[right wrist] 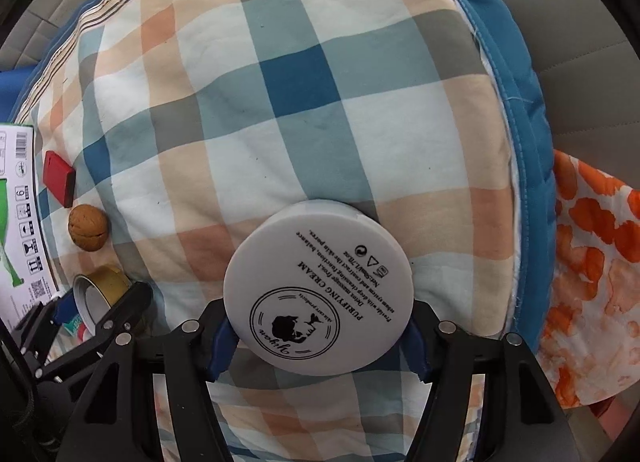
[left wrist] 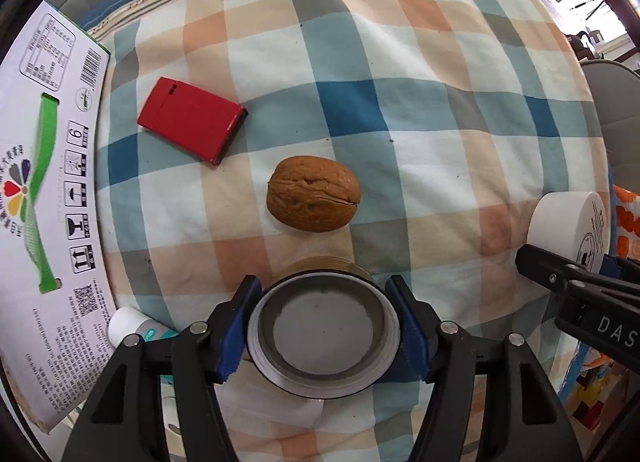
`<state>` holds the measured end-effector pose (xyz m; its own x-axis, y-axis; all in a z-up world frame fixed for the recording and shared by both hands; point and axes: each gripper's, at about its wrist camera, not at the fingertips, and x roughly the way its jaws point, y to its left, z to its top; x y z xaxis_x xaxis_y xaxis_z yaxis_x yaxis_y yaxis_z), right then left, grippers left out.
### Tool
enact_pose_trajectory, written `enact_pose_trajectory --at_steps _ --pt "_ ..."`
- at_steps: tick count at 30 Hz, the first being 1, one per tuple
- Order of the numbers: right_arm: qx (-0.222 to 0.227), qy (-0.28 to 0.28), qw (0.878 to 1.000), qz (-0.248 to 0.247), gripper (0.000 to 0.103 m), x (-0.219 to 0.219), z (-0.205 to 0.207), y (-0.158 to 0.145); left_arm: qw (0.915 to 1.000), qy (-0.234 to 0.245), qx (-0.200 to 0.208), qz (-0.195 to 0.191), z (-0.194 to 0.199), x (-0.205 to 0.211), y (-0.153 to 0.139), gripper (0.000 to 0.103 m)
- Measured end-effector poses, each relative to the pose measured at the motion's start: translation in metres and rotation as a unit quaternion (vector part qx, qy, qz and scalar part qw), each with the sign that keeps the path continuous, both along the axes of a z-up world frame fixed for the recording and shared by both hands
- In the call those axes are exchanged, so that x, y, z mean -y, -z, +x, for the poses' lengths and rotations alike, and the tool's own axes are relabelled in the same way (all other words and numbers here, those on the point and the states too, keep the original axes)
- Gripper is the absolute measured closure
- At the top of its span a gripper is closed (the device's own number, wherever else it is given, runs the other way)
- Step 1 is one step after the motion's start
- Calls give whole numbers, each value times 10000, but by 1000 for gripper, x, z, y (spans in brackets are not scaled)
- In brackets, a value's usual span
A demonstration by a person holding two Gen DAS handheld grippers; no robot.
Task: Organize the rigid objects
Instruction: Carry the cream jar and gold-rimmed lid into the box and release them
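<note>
My left gripper (left wrist: 323, 332) is shut on a roll of brown tape (left wrist: 320, 274), held just above the checked cloth; the roll also shows in the right wrist view (right wrist: 105, 282). My right gripper (right wrist: 318, 336) is shut on a white cream jar (right wrist: 318, 286), which also shows at the right of the left wrist view (left wrist: 568, 228). A walnut (left wrist: 314, 193) lies just beyond the tape and shows in the right wrist view too (right wrist: 88, 232). A red flat box (left wrist: 191, 124) lies further left and also shows in the right wrist view (right wrist: 59, 178).
A white and green carton (left wrist: 44, 190) stands along the left edge of the checked cloth (left wrist: 420, 110). A small white tube (left wrist: 132, 326) lies by its near end. An orange patterned cloth (right wrist: 592, 274) hangs off the right side past the blue hem.
</note>
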<state>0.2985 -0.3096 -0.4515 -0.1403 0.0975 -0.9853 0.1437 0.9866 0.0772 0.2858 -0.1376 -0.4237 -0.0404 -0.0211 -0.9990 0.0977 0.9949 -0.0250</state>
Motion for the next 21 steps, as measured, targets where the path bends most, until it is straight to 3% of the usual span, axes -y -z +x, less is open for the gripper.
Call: enact_pose_trajectory --at_steps 8,16,21 --pt "334 -34 9994 -24 34 13 0 -42 9992 -64 332 -217 4 -3 -44 41" --pt "856 -103 9963 -4 34 12 0 -102 9937 -50 1017 -475 2 -19 -125 41" --pt "1227 -118 9923 111 34 1 -7 -147 9879 10 1486 -436 -10 -37 -173 41"
